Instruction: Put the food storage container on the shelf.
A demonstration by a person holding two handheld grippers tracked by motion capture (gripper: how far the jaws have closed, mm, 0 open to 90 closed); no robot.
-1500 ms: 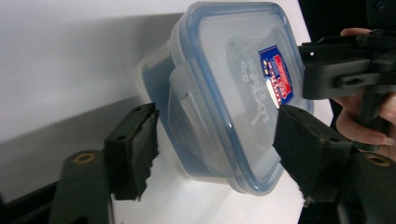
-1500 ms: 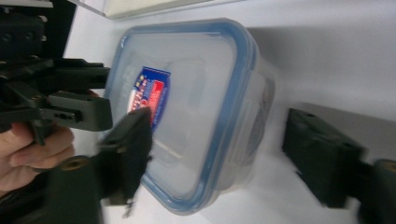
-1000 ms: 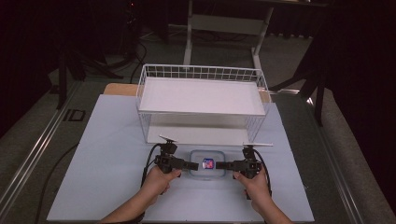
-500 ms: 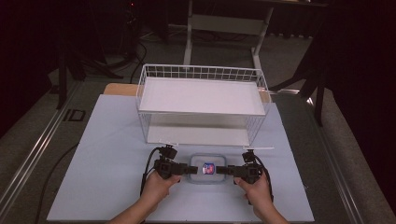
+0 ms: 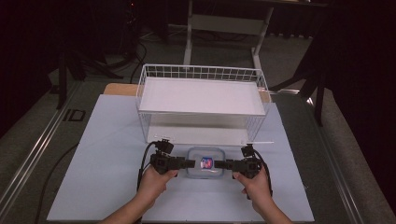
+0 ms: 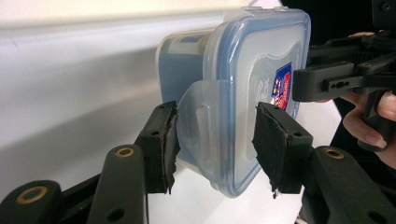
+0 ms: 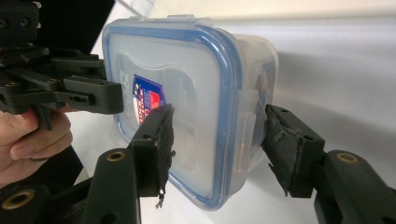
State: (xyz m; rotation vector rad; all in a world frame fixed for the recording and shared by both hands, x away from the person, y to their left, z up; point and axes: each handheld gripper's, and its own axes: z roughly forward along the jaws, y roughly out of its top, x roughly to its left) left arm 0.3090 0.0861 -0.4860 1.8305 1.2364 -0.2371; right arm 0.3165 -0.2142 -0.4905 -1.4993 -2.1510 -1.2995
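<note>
A clear rectangular plastic container with a blue-rimmed snap-on lid and a red-and-blue label [image 5: 206, 163] sits near the front edge of the pale blue table mat [image 5: 107, 140], just in front of the white wire basket shelf [image 5: 201, 95], and both tools are on it — one at each short end. The left gripper [image 6: 215, 140] has just been closing; in its own view the pads straddle the flipped-out side latch [image 6: 198, 122], the near pad touching it, though I cannot tell how firmly it pinches. The right gripper [image 7: 217, 135] bites the opposite end, one pad on the lid face, the other against the container wall by the clip there. So the reaching and grasping look done; the lid is still seated on the box. What remains, I would judge, is either working the latches or carrying the box off — perhaps to the basket.
</note>
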